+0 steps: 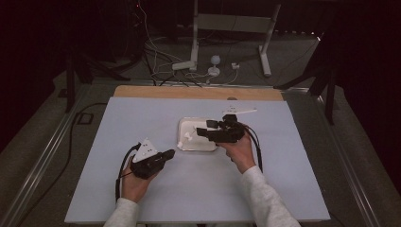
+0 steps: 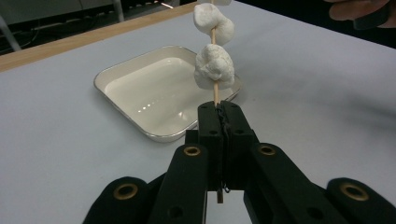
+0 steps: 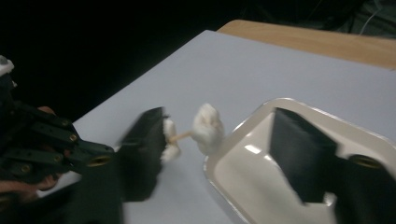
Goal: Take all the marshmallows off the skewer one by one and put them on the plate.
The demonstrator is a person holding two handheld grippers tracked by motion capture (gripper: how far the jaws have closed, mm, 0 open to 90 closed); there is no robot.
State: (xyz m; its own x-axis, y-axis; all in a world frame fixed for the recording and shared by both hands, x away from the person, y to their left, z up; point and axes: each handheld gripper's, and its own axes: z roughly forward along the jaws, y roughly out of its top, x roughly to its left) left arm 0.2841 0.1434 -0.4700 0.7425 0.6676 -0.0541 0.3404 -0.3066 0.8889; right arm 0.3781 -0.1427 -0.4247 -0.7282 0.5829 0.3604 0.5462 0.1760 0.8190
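Unlabelled grey tabletop (image 1: 142,118), tray (image 2: 116,77), marshmallow skewer (image 2: 214,65)

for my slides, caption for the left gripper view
Left gripper holds a skewer of marshmallows over a white tray.

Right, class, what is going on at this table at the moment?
A person at a table holds a gripper in each hand. The left gripper is shut on a thin wooden skewer threaded with marshmallows, holding it up beside a shallow white tray. The right gripper is over by the tray, its jaws apart on either side of the marshmallows. They are not pressing on them yet, so it looks set to take hold of one.
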